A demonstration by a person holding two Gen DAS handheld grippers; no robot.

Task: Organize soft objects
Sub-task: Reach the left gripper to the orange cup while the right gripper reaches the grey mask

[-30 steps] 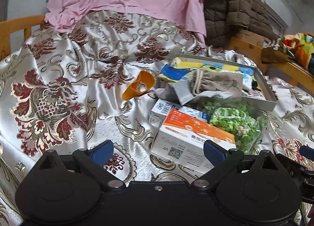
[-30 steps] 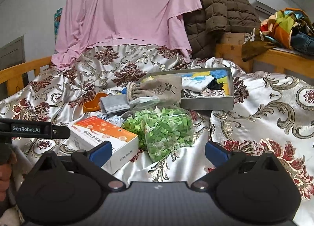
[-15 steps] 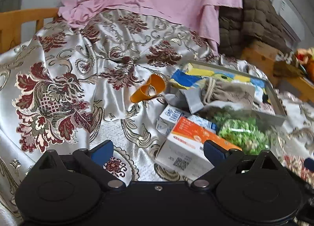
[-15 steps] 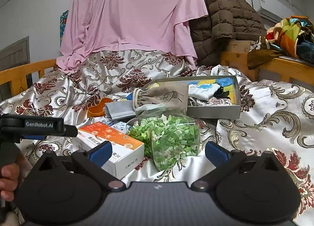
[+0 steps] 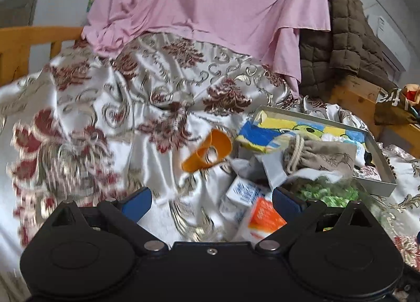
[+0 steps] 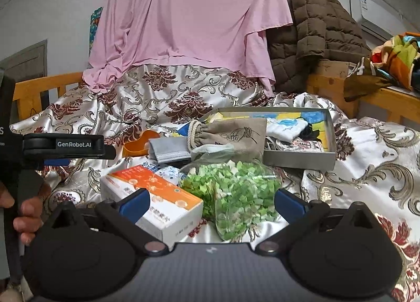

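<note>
Right wrist view, read from the left edge of the frame: a hand [image 6: 25, 212] grips the handle of the left tool [image 6: 78, 148], which reaches in level at mid-left, side-on. From this angle its fingers overlap, but the left wrist view shows that left tool [image 5: 210, 197] spread wide with nothing between its blue pads, aimed over the bed's patterned satin cover [image 5: 110, 123].

Just right of it, at centre-left, the orange cup [image 6: 139, 142] lies on its side behind a grey face mask [image 6: 168, 149]. Below them an orange-and-white carton [image 6: 152, 197] sits at lower centre, touching a clear bag of green bits [image 6: 236, 189] on its right. The right tool [image 6: 210, 202] is also wide and empty, its pads framing carton and bag, likely lined up for a pick.

Above the bag, a beige drawstring pouch [image 6: 231, 135] rests half over the near wall of the grey tray [image 6: 299, 159], probably only partly put away. Inside the tray at centre-right lie a white cloth [image 6: 286, 128] and some darker items that I cannot make out. The tray seems to be the collecting place, with the loose pile heaped against its left side within reach of both tools.
</note>
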